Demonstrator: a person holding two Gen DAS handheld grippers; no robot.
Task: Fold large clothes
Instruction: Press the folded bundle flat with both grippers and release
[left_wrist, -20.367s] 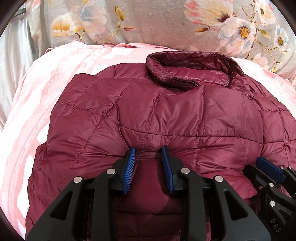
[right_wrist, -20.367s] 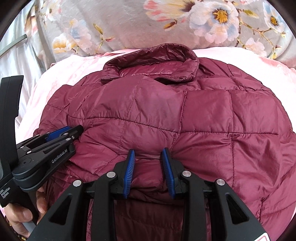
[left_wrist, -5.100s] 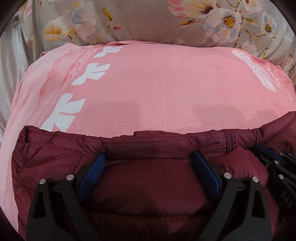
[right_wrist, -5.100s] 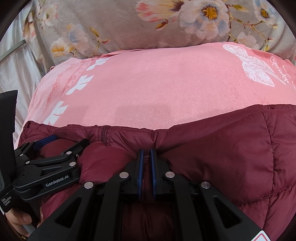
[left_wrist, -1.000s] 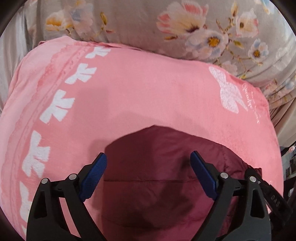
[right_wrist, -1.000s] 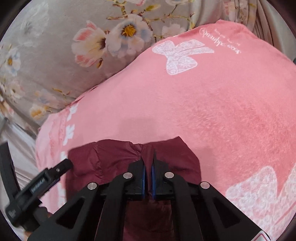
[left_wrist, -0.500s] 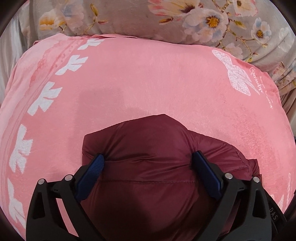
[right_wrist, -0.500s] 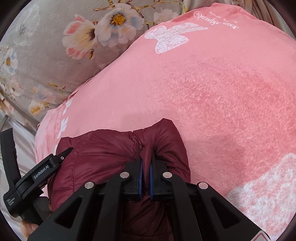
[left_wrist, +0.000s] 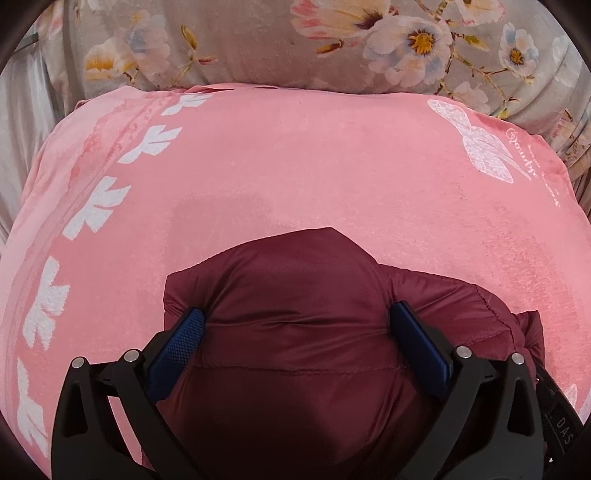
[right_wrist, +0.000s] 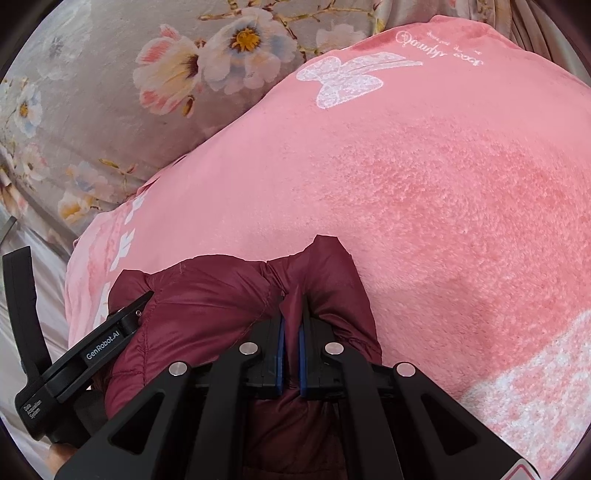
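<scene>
The jacket (left_wrist: 295, 332) is a maroon, quilted, puffy garment of smooth, slightly glossy fabric with stitched seams; it is bunched into a compact, rounded bundle. It lies on the pink blanket (left_wrist: 295, 166), toward the near edge in both views. The blanket is a plush, short-pile fleece carrying a column of white leaf-like motifs along its left edge and a white butterfly print with script near its far right corner. Behind the far edge lies grey floral fabric (left_wrist: 258, 40) printed with pink and white blossoms. The left gripper (left_wrist: 295, 317) is opening: its black arms are spread wide and its blue ribbed pads (left_wrist: 177, 343) flank a broad fold of the jacket, which bulges between them. The right gripper (right_wrist: 291, 321) is clamped: its blue pads stand nearly together, pinching a thin ridge of jacket fabric, with puckers radiating from the pinch.
</scene>
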